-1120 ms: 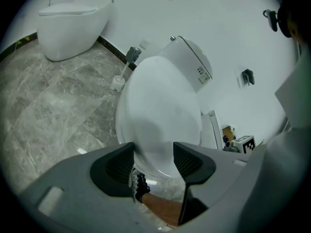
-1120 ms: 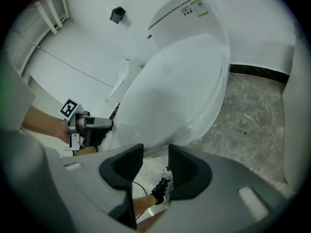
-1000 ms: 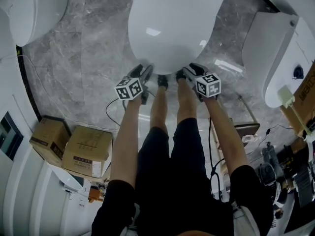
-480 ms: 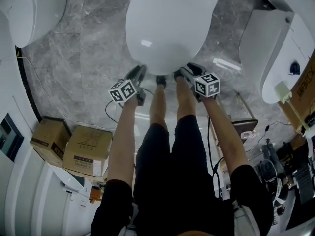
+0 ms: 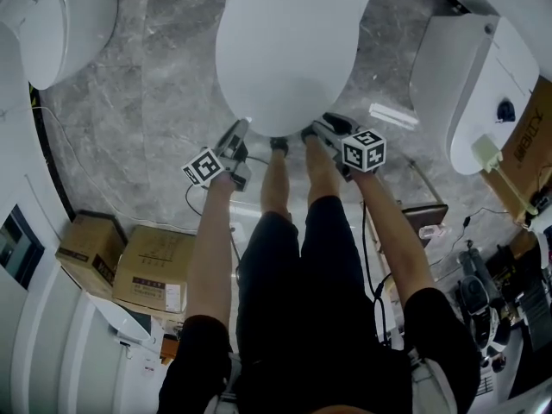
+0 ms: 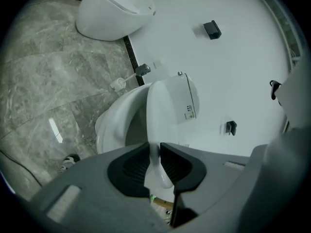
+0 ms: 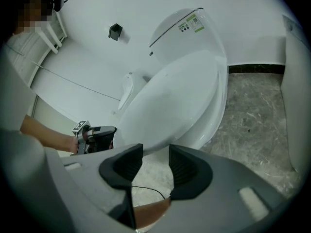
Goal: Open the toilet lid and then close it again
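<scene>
The toilet lid (image 5: pixel 289 50) is white and oval. It is at the top centre of the head view, straight ahead of the person, with its front edge raised off the toilet (image 6: pixel 112 126) beneath it. In the left gripper view the lid (image 6: pixel 158 113) shows edge-on and tilted, with a gap open between it and the bowl.

The left tool (image 5: pixel 240 130) is at the lid's front-left rim. Its 2 jaws have just been closing, and they now pinch that thin rim between their dark pads, as the left gripper view (image 6: pixel 154 163) shows. The right tool (image 5: pixel 315 131) is at the front-right rim. In its own view (image 7: pixel 155 165) the jaws are spread with only floor showing between them, and the lid (image 7: pixel 175 106) sits just above and beyond them.

The person's shoe (image 5: pixel 279 146) is on the grey marble floor (image 5: pixel 147 84) between the 2 tools. Another 2 white toilets, 1 at upper left (image 5: pixel 60 15) and 1 at right (image 5: pixel 466 84), flank the scene. The cardboard boxes (image 5: pixel 153 270) lie at lower left.
</scene>
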`<state>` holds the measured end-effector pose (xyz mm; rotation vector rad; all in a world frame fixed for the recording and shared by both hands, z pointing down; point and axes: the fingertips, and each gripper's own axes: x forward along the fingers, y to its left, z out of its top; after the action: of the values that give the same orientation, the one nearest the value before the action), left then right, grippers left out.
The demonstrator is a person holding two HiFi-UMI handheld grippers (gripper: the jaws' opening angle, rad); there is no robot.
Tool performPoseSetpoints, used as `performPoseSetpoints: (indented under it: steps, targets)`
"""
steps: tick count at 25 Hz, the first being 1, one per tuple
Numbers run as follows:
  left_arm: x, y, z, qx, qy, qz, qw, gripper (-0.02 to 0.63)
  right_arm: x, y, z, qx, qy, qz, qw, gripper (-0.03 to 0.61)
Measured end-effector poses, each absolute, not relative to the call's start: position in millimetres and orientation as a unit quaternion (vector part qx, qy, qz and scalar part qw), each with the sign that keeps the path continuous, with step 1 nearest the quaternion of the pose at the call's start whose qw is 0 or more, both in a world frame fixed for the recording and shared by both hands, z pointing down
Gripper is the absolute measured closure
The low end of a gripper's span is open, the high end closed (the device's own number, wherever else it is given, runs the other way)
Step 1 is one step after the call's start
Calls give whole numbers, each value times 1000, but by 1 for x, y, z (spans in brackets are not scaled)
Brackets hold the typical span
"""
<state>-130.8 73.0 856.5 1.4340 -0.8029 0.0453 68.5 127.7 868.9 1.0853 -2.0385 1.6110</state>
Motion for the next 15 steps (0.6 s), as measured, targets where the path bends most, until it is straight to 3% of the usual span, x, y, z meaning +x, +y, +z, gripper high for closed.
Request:
performPoseSetpoints:
  steps: [15]
  targets:
    - [-120,54,783,633,-342,-35,694,545,54,124,788,363,-761,493,215,407]
